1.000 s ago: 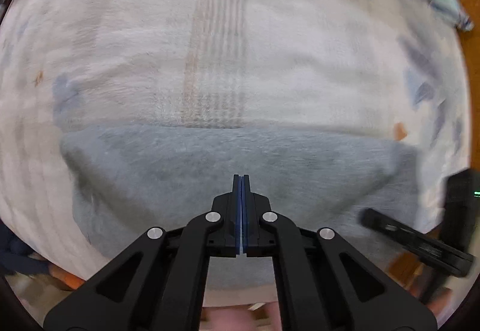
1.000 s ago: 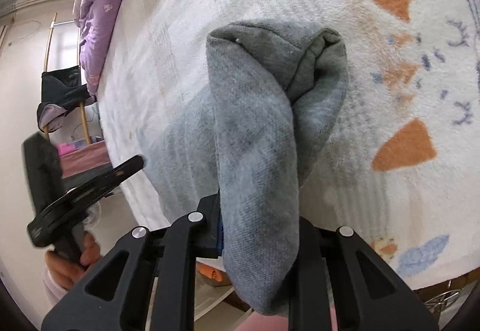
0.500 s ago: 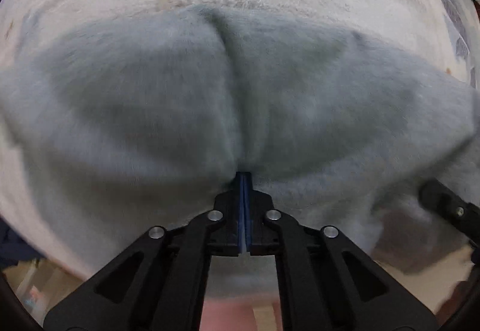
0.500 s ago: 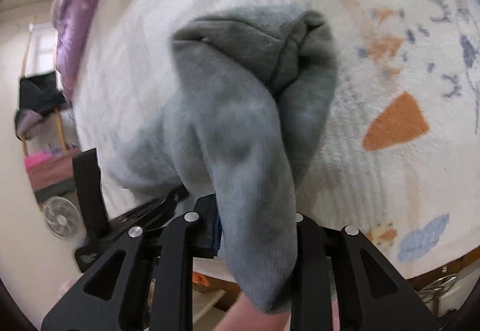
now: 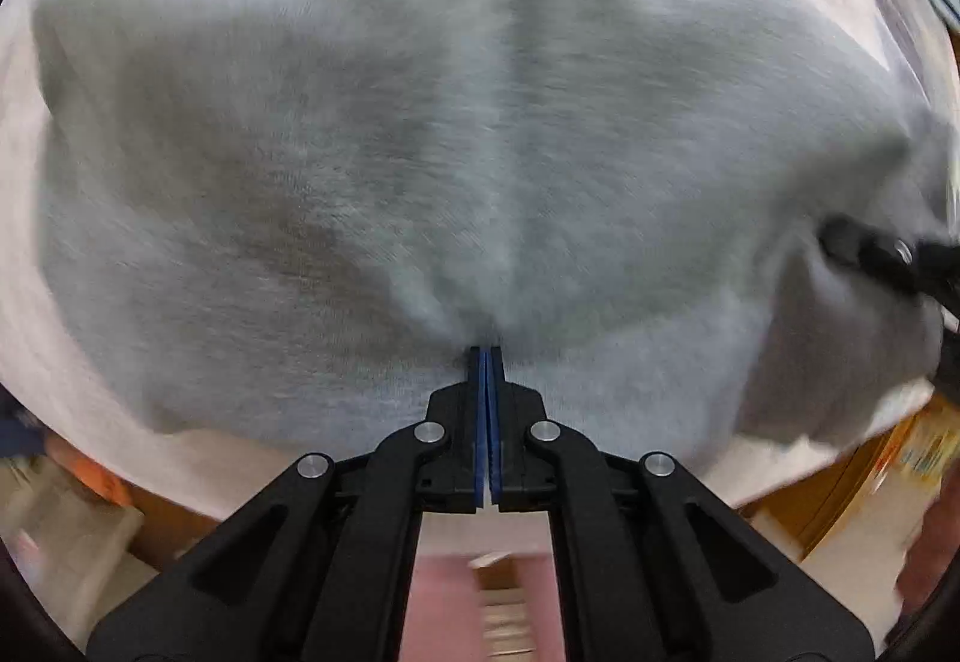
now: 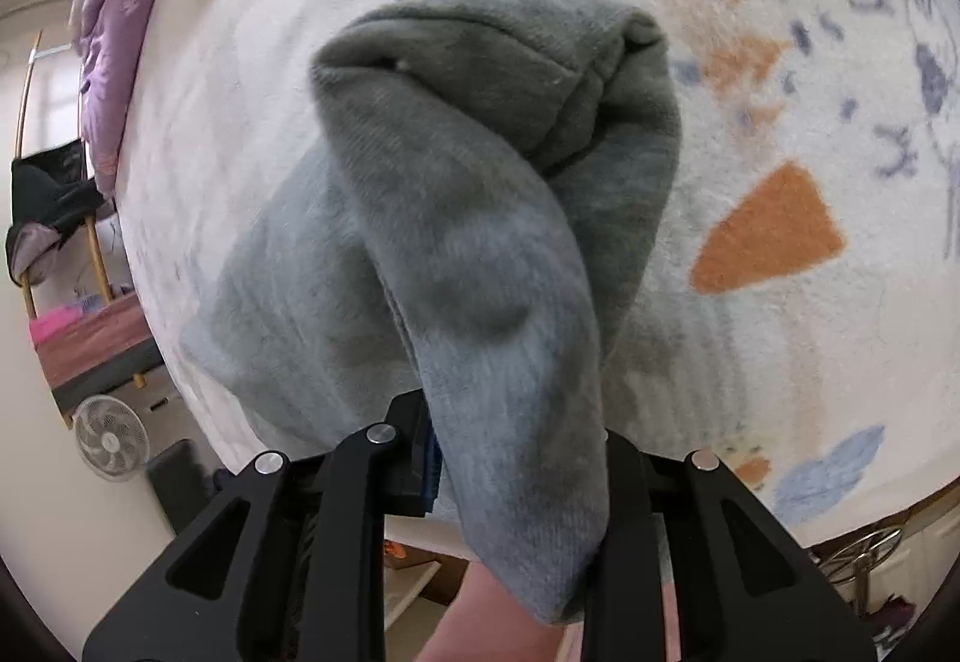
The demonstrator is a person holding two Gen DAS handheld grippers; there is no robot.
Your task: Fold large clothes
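Observation:
A grey knit garment [image 5: 480, 152] lies spread on the bed and fills the left wrist view. My left gripper [image 5: 486, 356] is shut, its blue pads together, and its tips push into the cloth where creases gather. Whether any cloth is pinched between them cannot be told. In the right wrist view a thick bunched fold of the same garment [image 6: 480, 242] rises from the bed and hangs down between the fingers of my right gripper [image 6: 510, 422], which is shut on it. The right gripper's finger [image 5: 870, 254] shows at the garment's right end.
The bed cover [image 6: 768, 32] is white with orange and blue shapes. A purple quilt [image 6: 120, 32] lies at the far end. Beside the bed stand a rack with dark clothes [image 6: 54, 194] and a white fan [image 6: 111, 437]. A hand [image 6: 498, 620] shows below the gripper.
My left gripper has come down and in over the garment, which now fills its view and puckers at the tips. The right gripper keeps the bunched fold, with the cloth lower and closer.

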